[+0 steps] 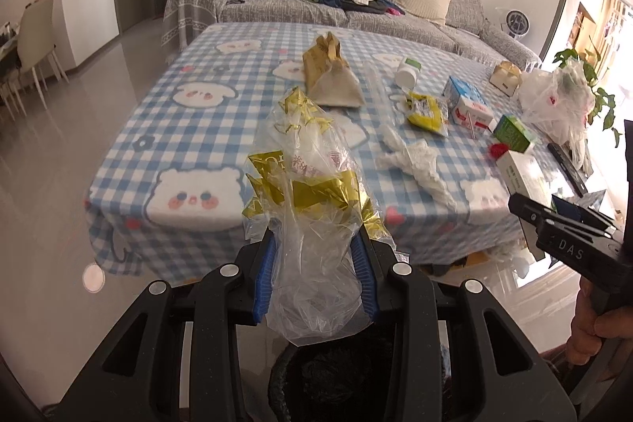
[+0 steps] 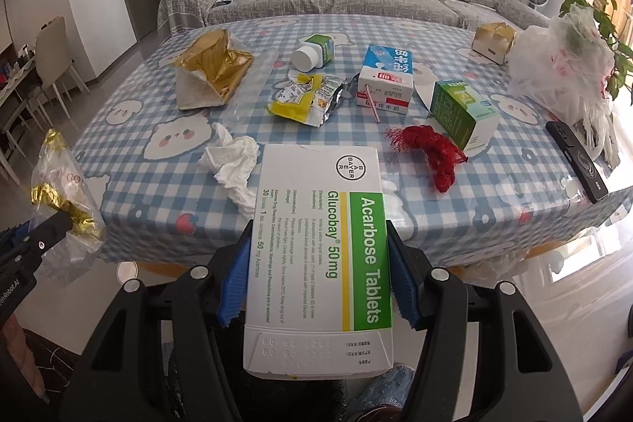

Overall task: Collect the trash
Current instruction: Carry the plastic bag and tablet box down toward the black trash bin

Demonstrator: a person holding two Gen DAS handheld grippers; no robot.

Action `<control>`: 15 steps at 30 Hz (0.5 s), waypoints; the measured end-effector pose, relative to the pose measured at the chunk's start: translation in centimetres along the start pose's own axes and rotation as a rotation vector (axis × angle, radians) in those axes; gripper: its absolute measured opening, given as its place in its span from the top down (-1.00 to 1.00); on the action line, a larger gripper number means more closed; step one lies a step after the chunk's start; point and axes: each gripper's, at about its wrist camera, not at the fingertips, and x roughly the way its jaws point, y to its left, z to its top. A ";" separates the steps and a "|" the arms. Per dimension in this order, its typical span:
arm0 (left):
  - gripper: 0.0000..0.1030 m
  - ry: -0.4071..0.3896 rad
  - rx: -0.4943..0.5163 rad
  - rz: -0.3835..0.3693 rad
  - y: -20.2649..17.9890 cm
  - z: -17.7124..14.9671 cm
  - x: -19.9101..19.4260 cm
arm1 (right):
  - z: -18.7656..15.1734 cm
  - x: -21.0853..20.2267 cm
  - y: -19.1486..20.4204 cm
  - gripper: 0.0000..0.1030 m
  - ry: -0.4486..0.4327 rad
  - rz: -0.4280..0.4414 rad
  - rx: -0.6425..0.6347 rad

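My left gripper (image 1: 314,256) is shut on a clear plastic wrapper with gold foil (image 1: 312,192), held in front of the table's near edge above a black bin (image 1: 336,374). It also shows in the right wrist view (image 2: 65,180). My right gripper (image 2: 318,275) is shut on a white and green Acarbose tablet box (image 2: 320,248), held just off the table's near edge. The right gripper shows in the left wrist view (image 1: 554,220) at the right, with the box (image 1: 522,173) in it.
On the checked tablecloth (image 2: 494,192) lie a crumpled tissue (image 2: 233,165), a red net (image 2: 431,149), a yellow snack packet (image 2: 304,97), a milk carton (image 2: 385,78), a green box (image 2: 461,109), a white bottle (image 2: 314,52), a gold paper bag (image 2: 213,70), a white plastic bag (image 2: 565,70) and a black remote (image 2: 575,155). A sofa (image 2: 356,2) stands behind.
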 end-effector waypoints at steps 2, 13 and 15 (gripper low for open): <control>0.33 0.012 0.002 -0.002 -0.1 -1.1 -0.2 | -0.7 -0.3 0.3 -0.12 0.003 0.006 -0.001; 0.33 0.047 -0.002 -0.019 -0.2 -5.6 -1.5 | -5.5 -2.0 1.8 -0.13 0.040 0.034 -0.020; 0.33 0.052 -0.004 -0.020 -0.2 -6.3 -1.8 | -6.3 -2.3 1.8 -0.13 0.048 0.036 -0.019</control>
